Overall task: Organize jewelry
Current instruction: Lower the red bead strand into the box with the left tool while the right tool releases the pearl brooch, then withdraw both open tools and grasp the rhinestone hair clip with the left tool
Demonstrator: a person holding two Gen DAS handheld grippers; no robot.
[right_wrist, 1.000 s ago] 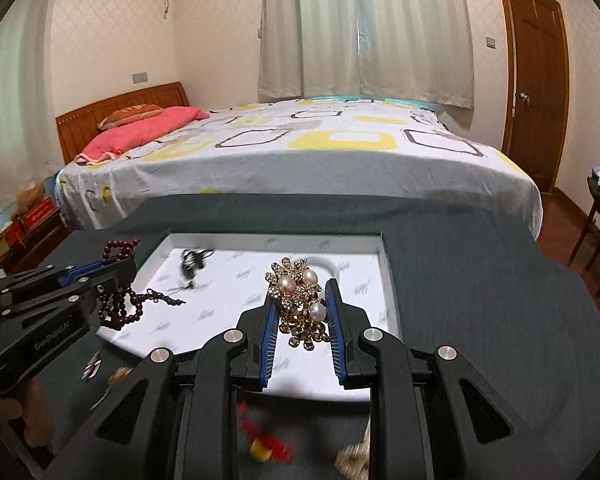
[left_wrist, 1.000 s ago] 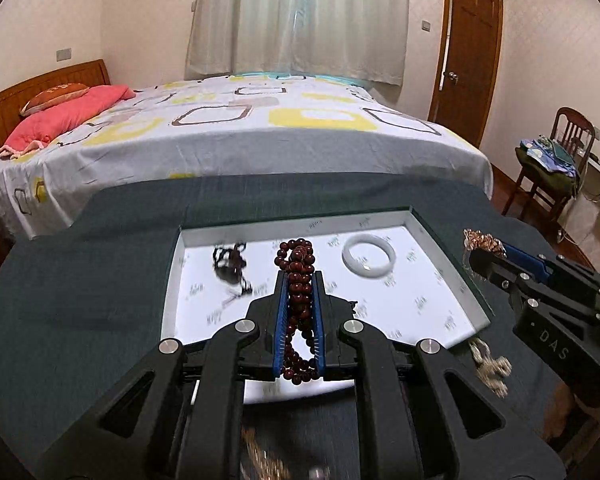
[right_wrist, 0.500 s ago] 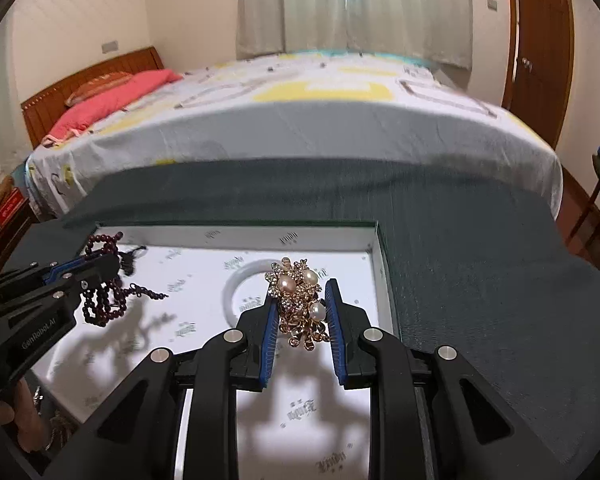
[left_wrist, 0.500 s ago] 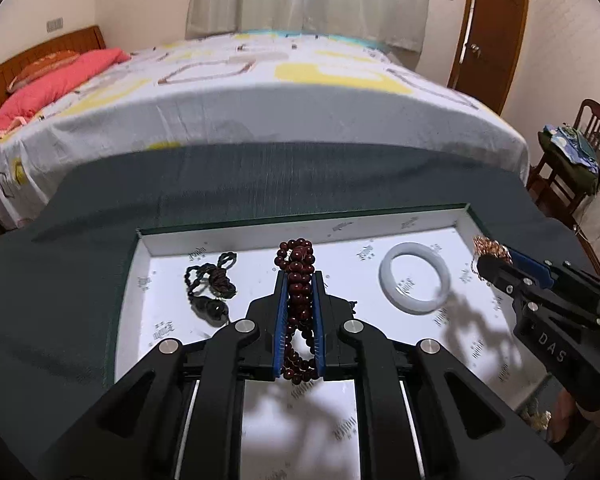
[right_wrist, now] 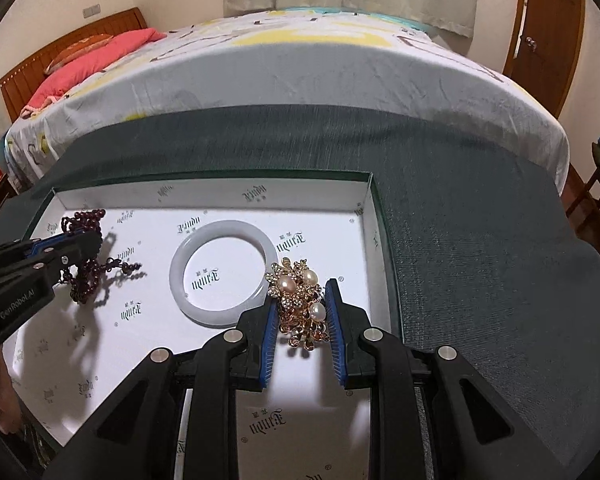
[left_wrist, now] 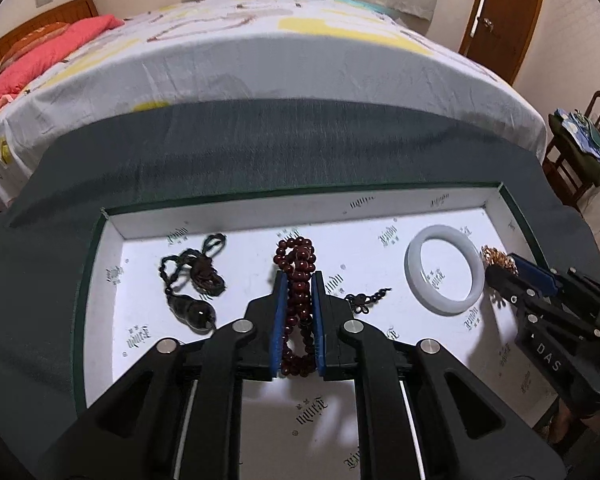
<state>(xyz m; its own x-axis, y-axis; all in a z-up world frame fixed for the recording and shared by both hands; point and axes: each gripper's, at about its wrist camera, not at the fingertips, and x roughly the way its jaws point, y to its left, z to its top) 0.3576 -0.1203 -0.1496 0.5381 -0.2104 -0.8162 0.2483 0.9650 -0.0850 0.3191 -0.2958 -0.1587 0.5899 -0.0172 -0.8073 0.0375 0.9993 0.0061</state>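
Both claws are loaded and tipped steeply down over the white tray (left_wrist: 236, 228). On my left gripper (left_wrist: 299, 292) the jaws are opening a little, with the dark red bead bracelet (left_wrist: 298, 280) between the blue pads; the beads sit snug against both pads, so I read it as a grip that is only beginning to let go. Its tassel end trails onto the tray floor just right of the claw. My right gripper (right_wrist: 302, 312) is narrow and clamped on the gold pearl brooch (right_wrist: 298, 300), pinched at its sides so the pearls face up and clear of the pads.

I judge both pieces are being carried low over the tray so they can be laid down flat, not dropped. The bracelet hangs between the black cord pendant (left_wrist: 192, 280) on the left and the white jade bangle (left_wrist: 444, 270) on the right, an open patch that keeps it from tangling. The brooch sits just right of the bangle, near the tray's right wall; I cannot tell whether they touch.

Each tool points forward and downward, side by side, fingers toward the tray's far wall.
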